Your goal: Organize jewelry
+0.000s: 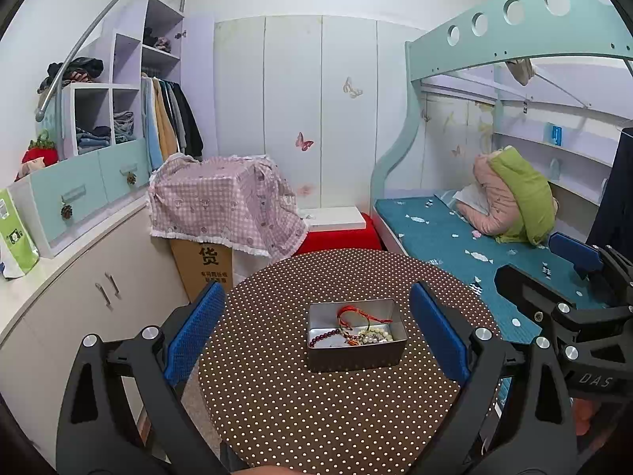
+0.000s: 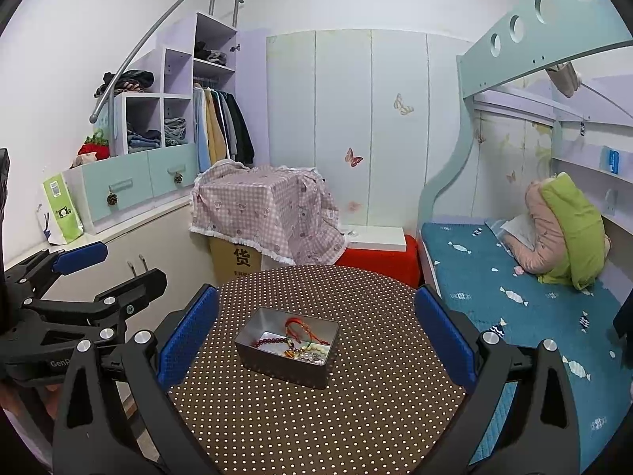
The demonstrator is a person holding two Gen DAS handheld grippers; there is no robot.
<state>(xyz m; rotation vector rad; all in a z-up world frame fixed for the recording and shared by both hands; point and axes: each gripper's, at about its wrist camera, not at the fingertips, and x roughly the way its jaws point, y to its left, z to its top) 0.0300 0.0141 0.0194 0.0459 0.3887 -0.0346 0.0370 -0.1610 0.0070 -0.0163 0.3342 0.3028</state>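
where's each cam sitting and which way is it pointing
Left wrist: on the left gripper, above the table's near edge, facing the metal tin and wardrobe beyond; its blue fingers spread wide, with the right gripper at the right edge.
Right wrist: on the right gripper, slightly rightward, facing the same tin; its fingers are also wide, with the left gripper at left.
Shared: polka-dot table, tin of bracelets, bed.

- You're looking at a matt brushed-metal tin (image 1: 356, 350), its inside reflecting softly.
- Dotted cloth is covering the table (image 1: 336, 415).
- Your gripper pads (image 1: 194, 332) are showing rough, textured blue rubber.
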